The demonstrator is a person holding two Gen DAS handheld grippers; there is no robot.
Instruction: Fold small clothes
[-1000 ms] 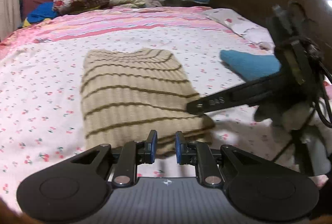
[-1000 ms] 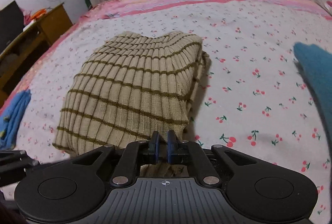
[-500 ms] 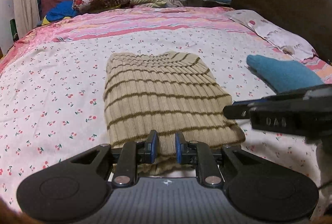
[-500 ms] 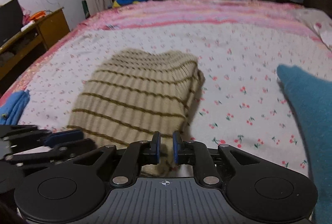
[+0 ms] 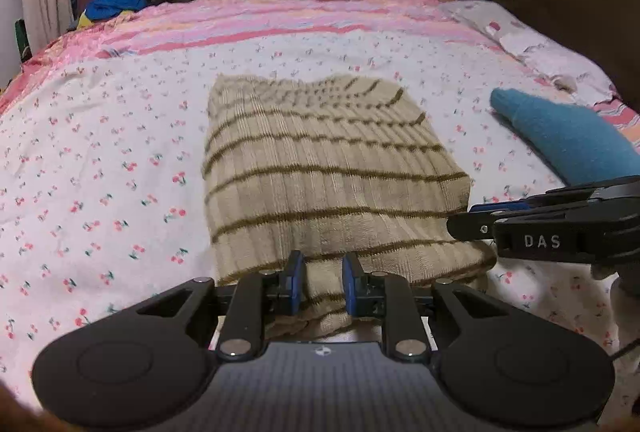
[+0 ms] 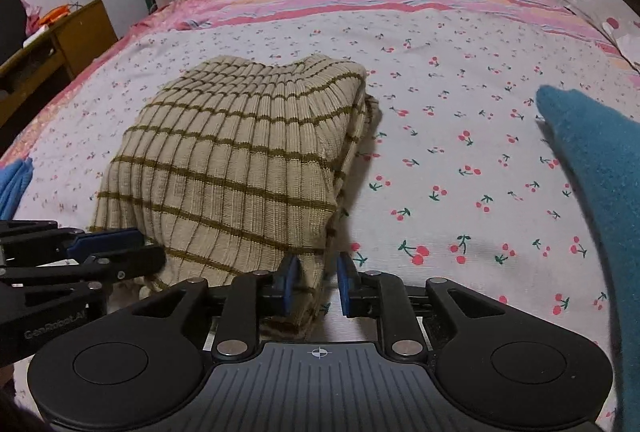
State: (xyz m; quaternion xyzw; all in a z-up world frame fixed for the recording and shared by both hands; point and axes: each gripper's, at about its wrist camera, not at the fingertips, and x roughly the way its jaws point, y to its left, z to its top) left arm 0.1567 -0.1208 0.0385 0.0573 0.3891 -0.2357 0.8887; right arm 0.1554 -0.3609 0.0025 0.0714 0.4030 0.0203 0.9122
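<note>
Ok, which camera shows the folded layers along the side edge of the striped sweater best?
The right wrist view: the striped sweater turns its stacked side edge toward that camera, so the layers beneath the top fold show. The left wrist view sees the sweater mostly from above, flat, with the layers showing only at its near edge.

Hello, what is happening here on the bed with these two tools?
A person is folding small clothes with a gripper in each hand. The striped beige sweater lies folded on the cherry-print bedsheet. The left gripper and the right gripper are both at its near edge, their jaws opening, with the knit still between them. A blue garment waits to the right.
</note>
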